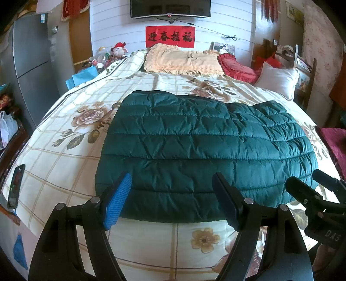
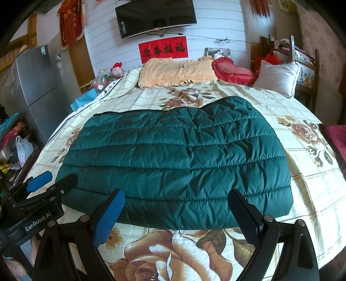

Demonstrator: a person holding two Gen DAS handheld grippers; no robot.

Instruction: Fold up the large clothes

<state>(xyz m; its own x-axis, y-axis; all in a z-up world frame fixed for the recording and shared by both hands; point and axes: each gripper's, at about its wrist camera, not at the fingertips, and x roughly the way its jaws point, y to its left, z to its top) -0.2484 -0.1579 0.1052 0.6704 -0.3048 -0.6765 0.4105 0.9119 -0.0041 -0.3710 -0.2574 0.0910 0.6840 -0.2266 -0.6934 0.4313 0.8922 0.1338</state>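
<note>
Jacket [image 1: 201, 151], dark green and quilted, lay flat mid-frame on the bed, both grippers spread wide at its near hem and holding nothing.

The left gripper [image 1: 172, 201] hovered low in its frame over the hem's left part; the right gripper [image 2: 176, 214] likewise over the hem's middle. A good fold likely meant pinching the two near corners through all layers, then lifting evenly so the slippery padding would not slide. The floral quilt [image 1: 64, 155] beneath was soft and creased. A phone [image 1: 16, 186] lay at lower left. Farther up sat a yellow pillow [image 1: 183, 60], a red cushion [image 1: 235, 67], a white pillow [image 1: 276, 80], then the red banner [image 1: 170, 36] and TV [image 1: 170, 8].
</note>
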